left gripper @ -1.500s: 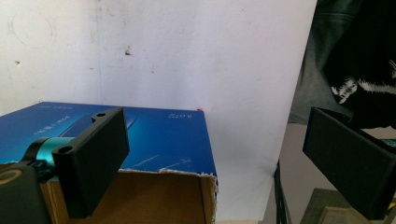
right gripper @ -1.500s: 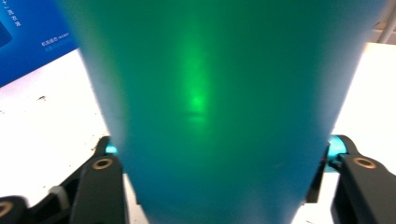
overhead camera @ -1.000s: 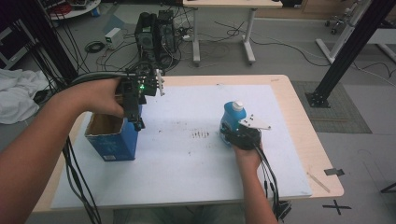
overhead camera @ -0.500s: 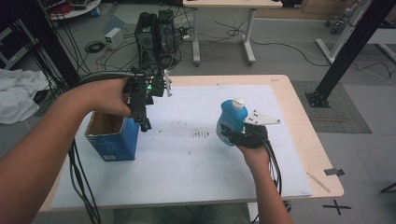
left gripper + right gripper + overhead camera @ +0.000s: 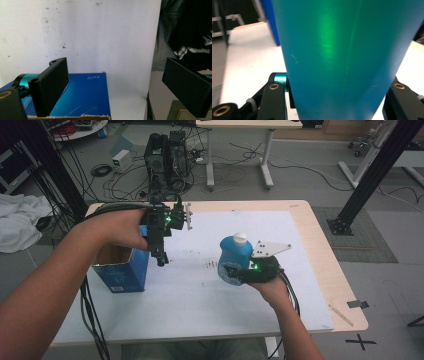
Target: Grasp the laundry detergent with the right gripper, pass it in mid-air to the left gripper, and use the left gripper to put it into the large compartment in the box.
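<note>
I hold a two-jaw gripper in each hand over a table covered with a white sheet (image 5: 280,240). My right gripper (image 5: 231,271) is clamped on a light blue plastic bottle with a white cap (image 5: 235,256); in the right gripper view the bottle's blue body (image 5: 342,55) sits squeezed between both jaws. The bottle is upright, and from the high view I judge it is raised a little off the sheet, though I cannot see its base.

My left gripper (image 5: 159,255) points downward with its jaws spread wide and nothing between them. Just beside and below it stands an open-topped blue cardboard box (image 5: 122,267). In the left gripper view the box's blue side (image 5: 85,97) lies directly under the jaws.

I judge the step in hand is carrying the bottle, most likely toward the box, which lies well apart from the right gripper on the left gripper's side. The next move calls for keeping the grip firm and the bottle upright, travelling across to the box, and lifting high enough to clear its rim.
</note>
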Demonstrator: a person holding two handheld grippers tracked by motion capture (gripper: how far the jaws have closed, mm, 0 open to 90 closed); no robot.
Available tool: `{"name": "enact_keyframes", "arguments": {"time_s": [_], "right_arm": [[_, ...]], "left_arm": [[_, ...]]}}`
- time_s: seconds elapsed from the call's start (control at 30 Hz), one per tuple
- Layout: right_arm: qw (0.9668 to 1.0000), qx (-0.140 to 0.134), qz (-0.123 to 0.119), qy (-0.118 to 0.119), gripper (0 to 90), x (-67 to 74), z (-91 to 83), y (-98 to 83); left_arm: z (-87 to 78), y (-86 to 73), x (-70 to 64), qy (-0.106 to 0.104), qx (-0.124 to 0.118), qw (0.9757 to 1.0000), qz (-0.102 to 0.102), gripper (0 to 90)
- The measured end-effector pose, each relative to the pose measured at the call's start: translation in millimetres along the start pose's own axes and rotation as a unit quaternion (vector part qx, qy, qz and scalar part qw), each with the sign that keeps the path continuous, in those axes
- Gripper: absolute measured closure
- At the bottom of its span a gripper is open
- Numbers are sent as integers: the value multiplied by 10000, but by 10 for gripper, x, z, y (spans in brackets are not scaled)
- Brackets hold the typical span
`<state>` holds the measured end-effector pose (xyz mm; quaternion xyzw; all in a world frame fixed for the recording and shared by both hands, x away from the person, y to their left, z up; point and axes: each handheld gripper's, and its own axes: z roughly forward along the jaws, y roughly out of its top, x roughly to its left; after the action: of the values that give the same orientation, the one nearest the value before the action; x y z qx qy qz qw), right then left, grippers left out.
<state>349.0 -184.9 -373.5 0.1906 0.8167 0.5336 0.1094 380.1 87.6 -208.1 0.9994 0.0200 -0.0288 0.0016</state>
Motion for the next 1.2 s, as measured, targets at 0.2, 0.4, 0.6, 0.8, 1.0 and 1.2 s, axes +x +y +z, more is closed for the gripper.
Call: {"name": "enact_keyframes", "arguments": {"time_s": [0.2,0.4,0.6,0.8,1.0,1.2], "right_arm": [[9983,148,-261,491,445,113,147,29],[9940,173,-573,913,446,209,310,88],[9906,136,-724,1155,446,267,466,145],[9864,232,-750,1445,446,384,618,217],[9823,143,-785,1697,446,470,770,283],[9794,77,-946,1782,446,525,867,354]], "left_arm": [[61,70,-49,-46,39,10000,61,70],[85,105,-97,-50,-13,10000,85,70],[93,138,-152,37,2,9998,198,70],[137,189,-193,1,9,9997,257,70],[196,237,-240,0,23,9996,282,70],[231,262,-272,-54,52,9997,247,70]]}}
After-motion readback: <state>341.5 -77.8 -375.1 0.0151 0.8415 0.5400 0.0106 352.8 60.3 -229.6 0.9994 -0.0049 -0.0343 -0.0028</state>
